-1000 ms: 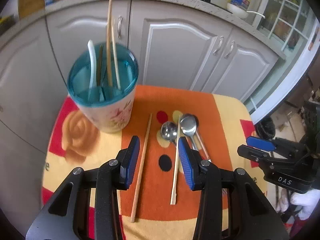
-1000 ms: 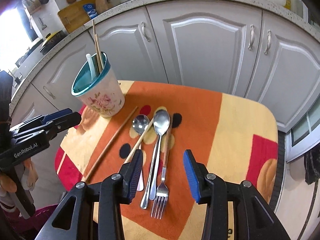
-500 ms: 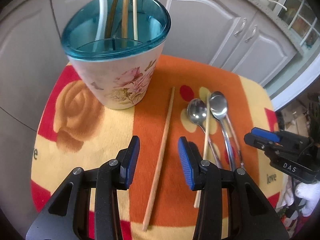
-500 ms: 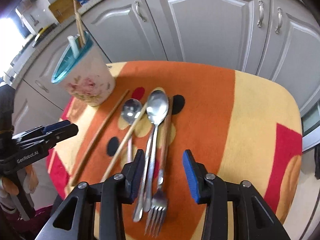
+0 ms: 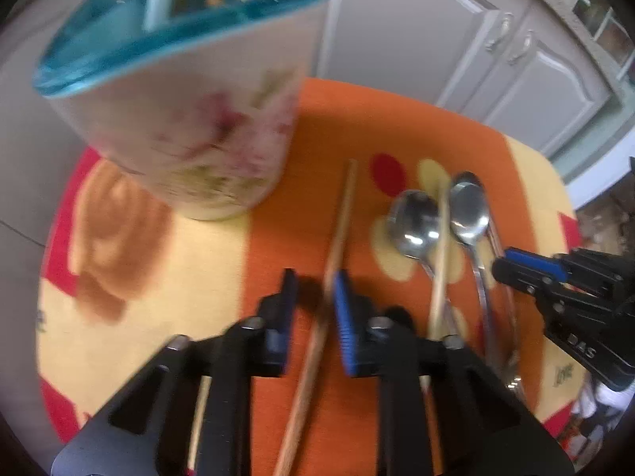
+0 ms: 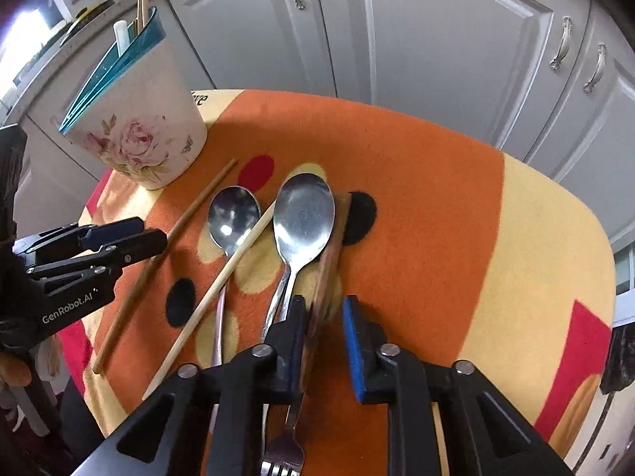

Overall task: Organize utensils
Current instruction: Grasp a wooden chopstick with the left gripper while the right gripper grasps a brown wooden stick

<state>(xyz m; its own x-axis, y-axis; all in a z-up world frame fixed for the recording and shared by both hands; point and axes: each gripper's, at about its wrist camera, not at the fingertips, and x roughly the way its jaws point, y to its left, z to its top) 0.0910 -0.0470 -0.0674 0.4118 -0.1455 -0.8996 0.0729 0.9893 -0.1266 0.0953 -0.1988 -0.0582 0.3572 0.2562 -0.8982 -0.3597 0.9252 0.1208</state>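
Note:
My left gripper [image 5: 313, 305] is low over the orange mat, its jaws closing around a brown chopstick [image 5: 337, 234]. The stick lies against the right pad, with a gap to the left pad. My right gripper [image 6: 323, 317] is closing around the wooden handle of a fork [image 6: 331, 246]. That handle rests against its left pad and stands just clear of the right pad. A small spoon [image 6: 234, 214], a large spoon [image 6: 303, 214] and a pale chopstick [image 6: 222, 277] lie between the two grippers. The floral cup [image 6: 135, 135] with a teal rim holds chopsticks and a white utensil.
The mat [image 6: 428, 206] covers a small table that ends close behind the cup and at the right. Grey cabinet doors [image 6: 436, 39] stand just beyond it. The fork's tines [image 6: 283, 464] point toward the right wrist camera.
Both grippers have come down close to the mat and their jaws have narrowed. The left now straddles the brown chopstick and the right straddles the fork handle.

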